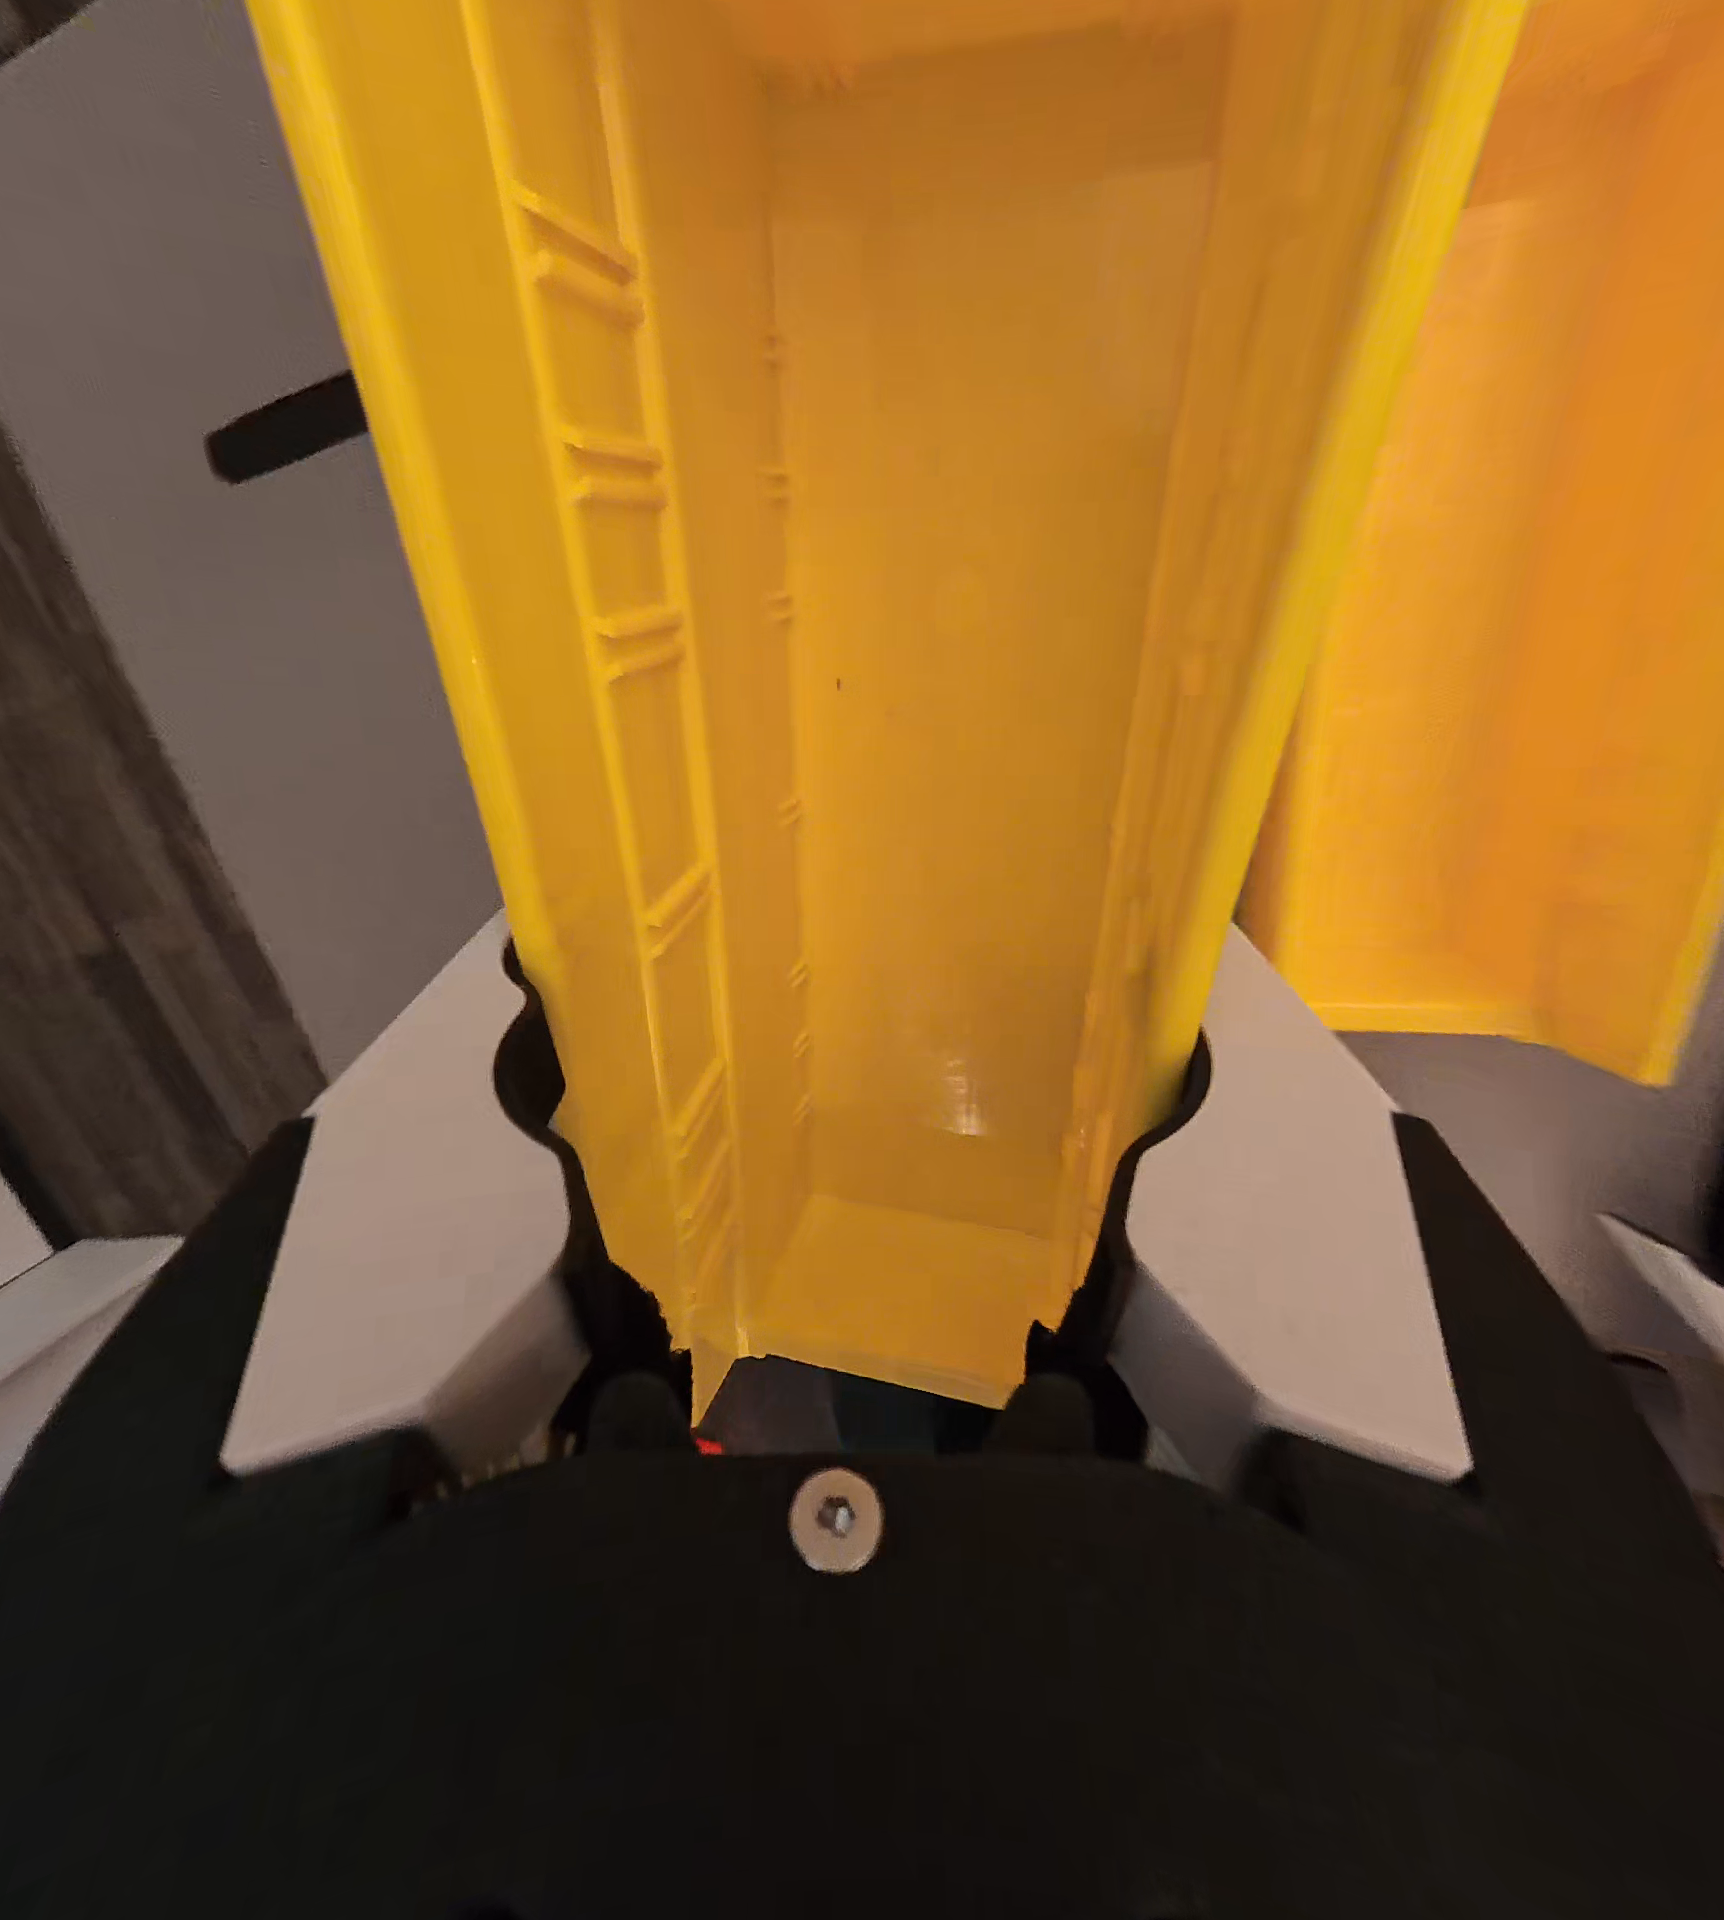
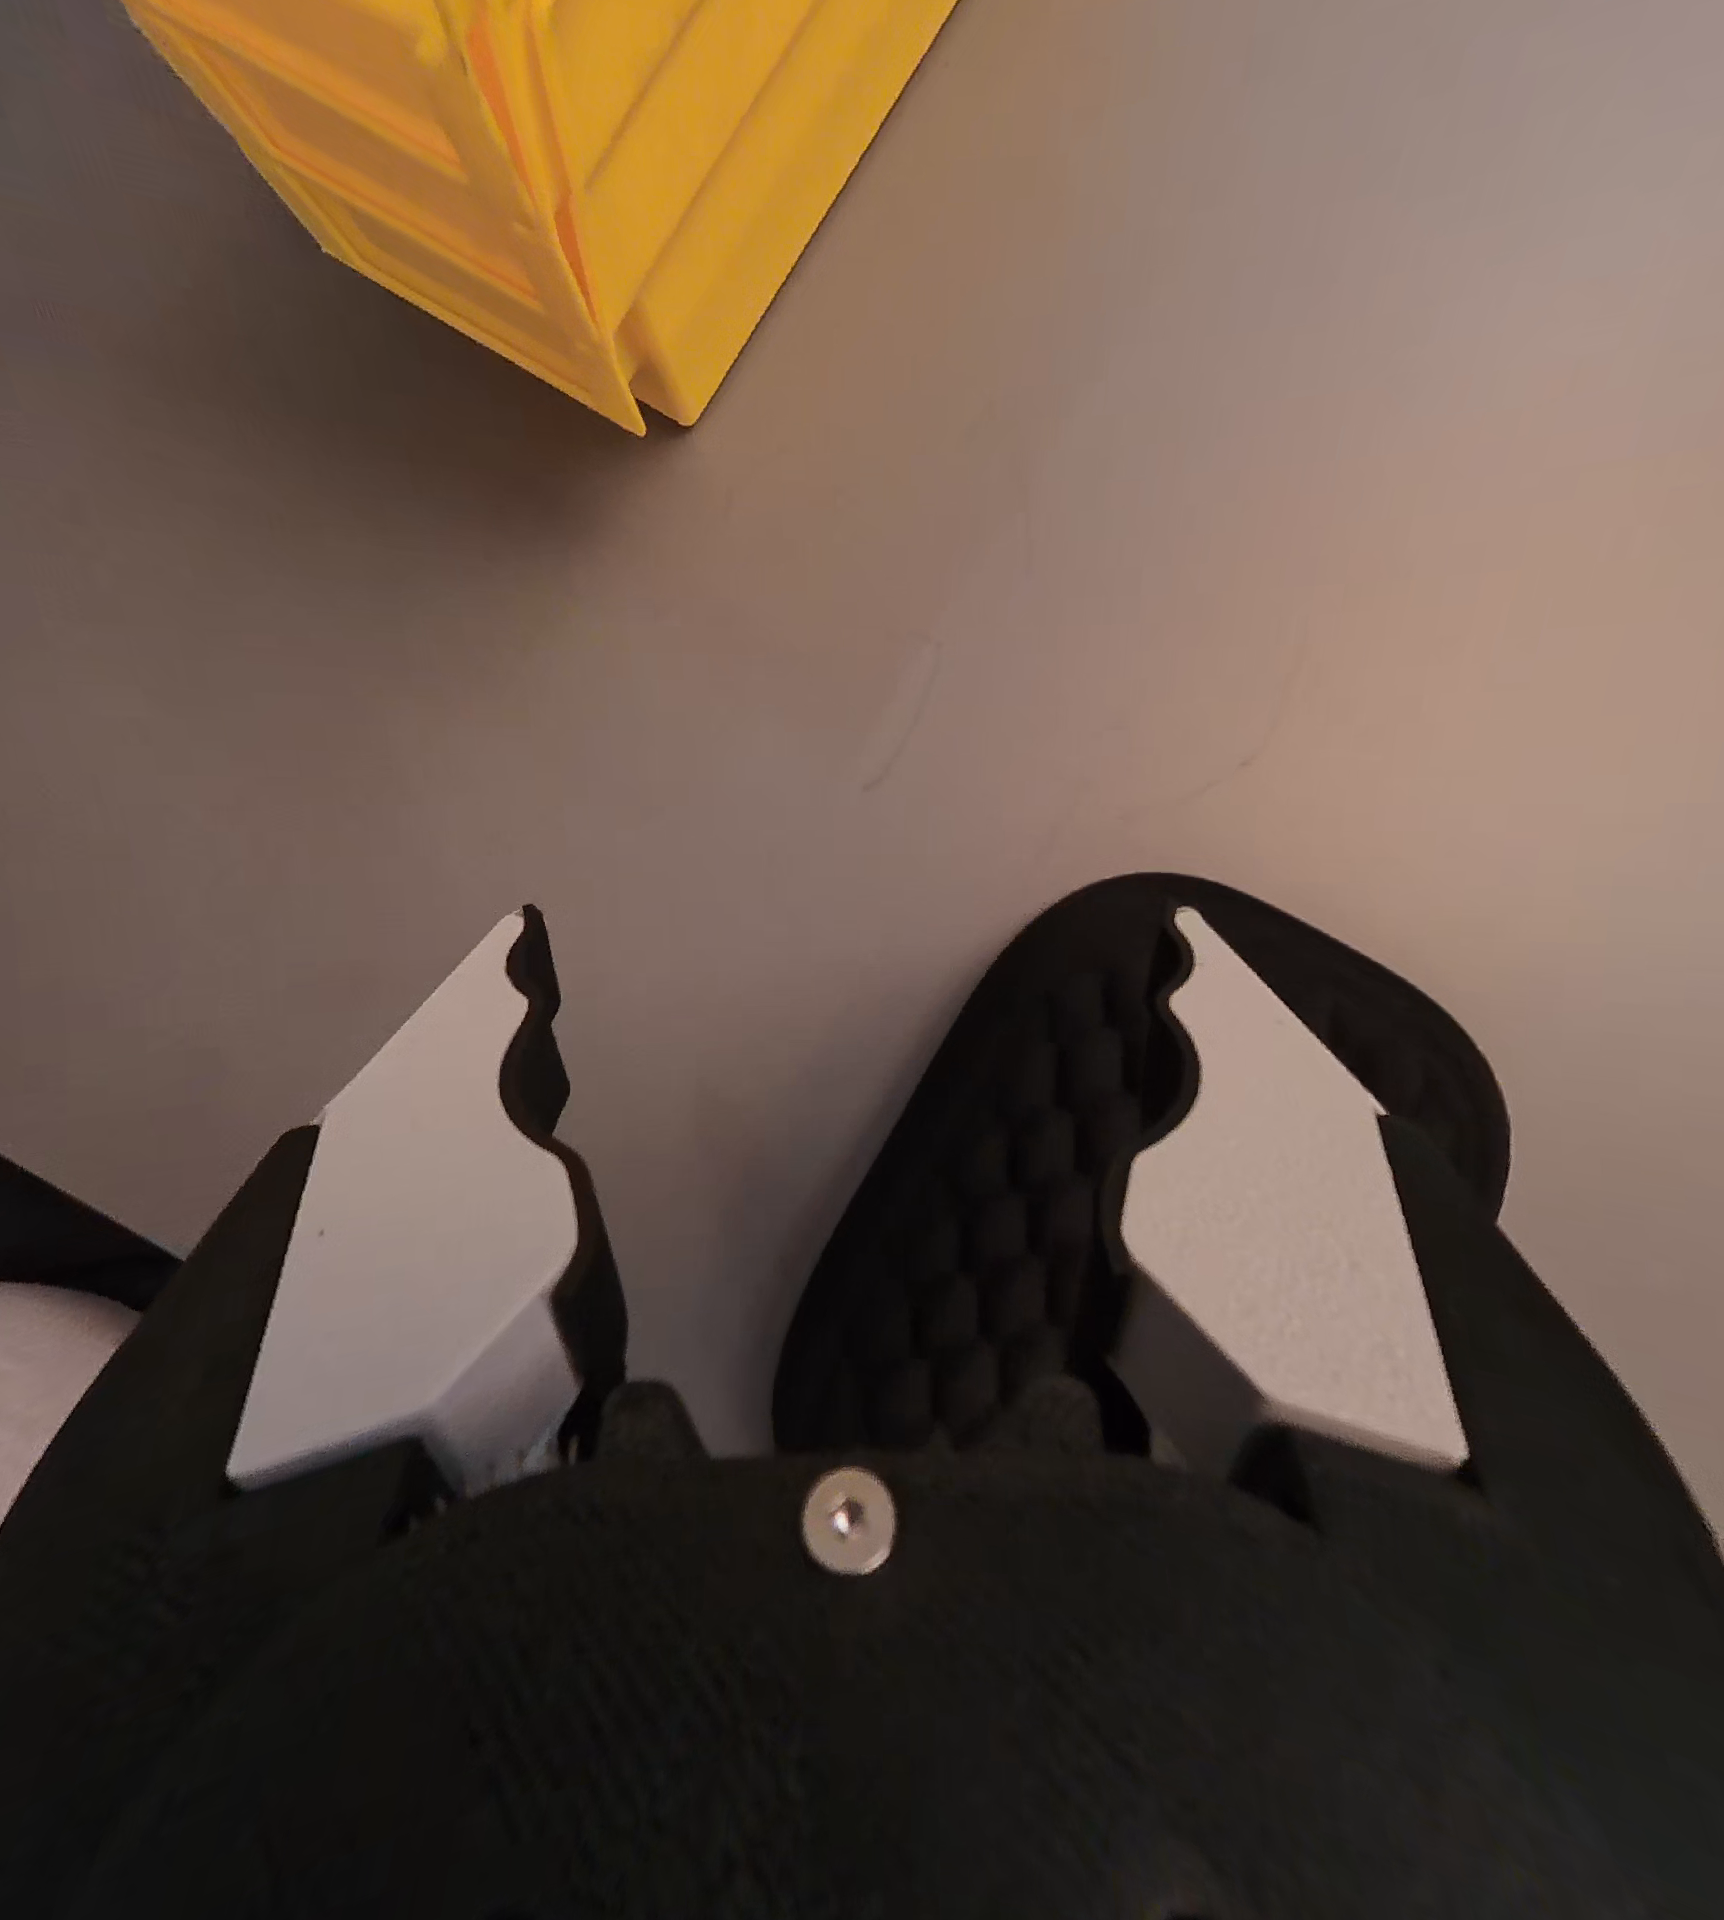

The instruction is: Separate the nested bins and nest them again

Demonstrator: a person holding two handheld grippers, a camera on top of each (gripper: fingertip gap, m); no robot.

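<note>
Bin (image 1: pixel 941 623) gripped between left tongs (image 1: pixel 858 997); right tongs (image 2: pixel 853 925) open, well apart.

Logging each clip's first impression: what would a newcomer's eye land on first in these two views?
The long yellow plastic bin fills the left wrist view, its open inside facing the camera, clamped across its width in the left gripper. A second yellow bin sits just to its right. In the right wrist view the right gripper stands open over the bare grey table.

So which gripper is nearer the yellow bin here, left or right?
Left. The left gripper has the yellow bin between its fingers, both pressed against its sides. The right gripper is open over the bare table, apart from the bins.
</note>
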